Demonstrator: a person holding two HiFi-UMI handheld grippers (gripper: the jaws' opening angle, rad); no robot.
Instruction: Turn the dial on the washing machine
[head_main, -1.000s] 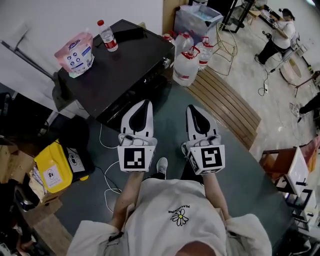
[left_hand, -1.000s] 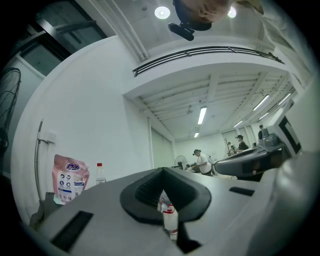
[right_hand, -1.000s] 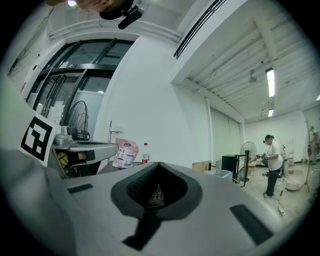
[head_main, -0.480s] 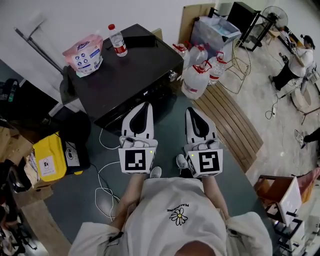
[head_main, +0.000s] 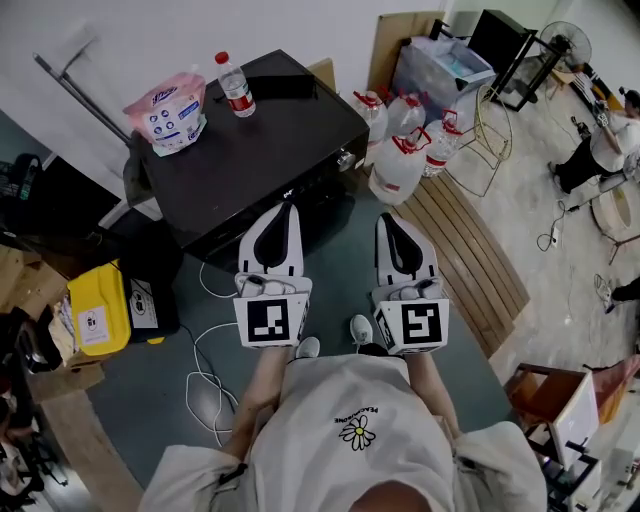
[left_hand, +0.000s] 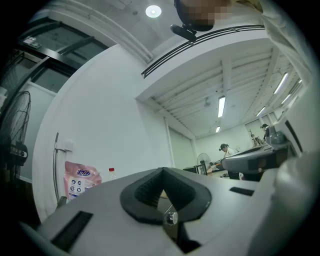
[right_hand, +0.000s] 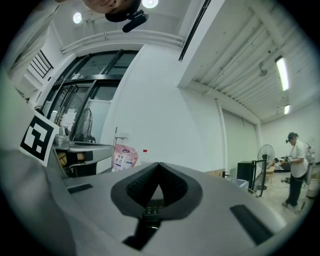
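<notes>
Both tools up in front of the torso, side by side, apart from each other, aimed at the washing machine (head_main: 250, 135). Left tool (head_main: 288, 208): clenched, pads meeting at the tips, nothing gripped. Right tool (head_main: 386, 218): same, clenched and empty. Washing machine: black box against the white wall, ahead and slightly left of the tools, near but untouched. Dial (head_main: 346, 159): small silver knob at the right end of the front edge, clear of both tools. Same dial (left_hand: 171, 218) visible in left gripper view through the slot under the closed tips. Panel markings showing through the matching slot in right gripper view, too small to read. On the lid: pink detergent pouch (head_main: 167, 112) at back left, water bottle (head_main: 237, 86) with red cap upright near it. Right of the machine: cluster of large clear jugs (head_main: 396, 168) with red caps, next to a slatted wooden platform (head_main: 465, 240). Left, on the floor: yellow case (head_main: 95, 320), plus white cable (head_main: 200, 345) looping over the dark mat. Far right: person (head_main: 600, 150); pedestal fan (head_main: 565, 38) near the top edge.
</notes>
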